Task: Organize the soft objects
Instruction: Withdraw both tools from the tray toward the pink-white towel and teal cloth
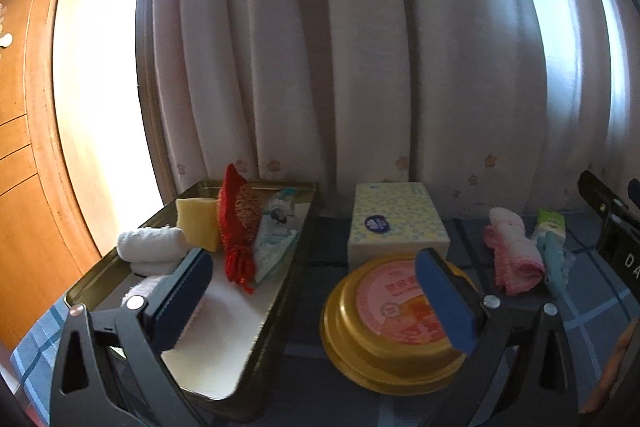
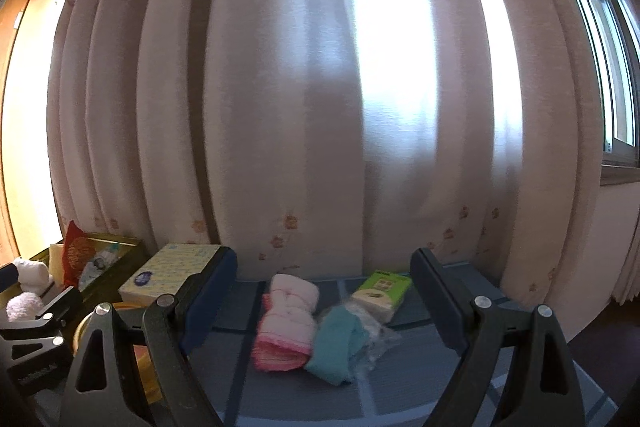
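Curtains hang behind a desk point(image 2: 400, 391) covered in blue checked cloth. On its left stands a metal tray point(image 1: 280, 291) already holding a white rolled towel point(image 1: 152, 251), a yellow sponge point(image 1: 198, 227), a red tasselled cushion point(image 1: 238, 227) and a plastic packet point(image 1: 276, 239), lined up on edge, probably to save room. The left hand-held gripper point(image 1: 314, 271) hangs wide open and empty, straddling the tray's right wall. Beneath it sit a round gold tin point(image 1: 392, 343) and, behind that, a tissue pack point(image 1: 396, 223).

The right hand-held gripper point(image 2: 324, 291) is also wide open, holding nothing, and seems aimed at the items left to tidy: a pink folded cloth point(image 2: 286, 323), a teal cloth point(image 2: 338, 343) and a green tissue packet point(image 2: 382, 289), lying close together. Only the right view shows a window frame point(image 2: 600, 75); only the left shows the tray's bare near end.
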Motion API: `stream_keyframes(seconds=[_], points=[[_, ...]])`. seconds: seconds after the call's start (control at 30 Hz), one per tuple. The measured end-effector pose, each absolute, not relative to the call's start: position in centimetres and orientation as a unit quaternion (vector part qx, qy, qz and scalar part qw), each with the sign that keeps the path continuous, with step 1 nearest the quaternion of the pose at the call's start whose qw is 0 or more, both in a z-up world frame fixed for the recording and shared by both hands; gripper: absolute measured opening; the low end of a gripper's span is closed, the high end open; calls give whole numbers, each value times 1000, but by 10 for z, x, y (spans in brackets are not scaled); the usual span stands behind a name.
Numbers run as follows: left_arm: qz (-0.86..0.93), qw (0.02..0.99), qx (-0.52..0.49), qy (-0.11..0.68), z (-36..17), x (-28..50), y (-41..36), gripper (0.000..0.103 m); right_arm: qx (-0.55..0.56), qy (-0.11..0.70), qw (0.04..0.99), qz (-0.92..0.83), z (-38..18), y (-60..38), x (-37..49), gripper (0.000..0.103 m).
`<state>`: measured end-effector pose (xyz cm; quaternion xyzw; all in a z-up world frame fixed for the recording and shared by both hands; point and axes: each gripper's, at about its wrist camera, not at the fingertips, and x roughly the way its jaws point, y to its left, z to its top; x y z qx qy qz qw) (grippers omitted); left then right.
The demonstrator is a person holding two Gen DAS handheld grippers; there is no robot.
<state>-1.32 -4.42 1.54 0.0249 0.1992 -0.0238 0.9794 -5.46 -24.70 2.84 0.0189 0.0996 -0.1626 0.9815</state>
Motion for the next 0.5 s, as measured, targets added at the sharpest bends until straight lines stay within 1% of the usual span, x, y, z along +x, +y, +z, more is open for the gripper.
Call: stream_keyframes(seconds=[0.5], points=[[-75,973,55,212,11,-17,-92,103,43,110,963,-242,26,-322,-66,90]])
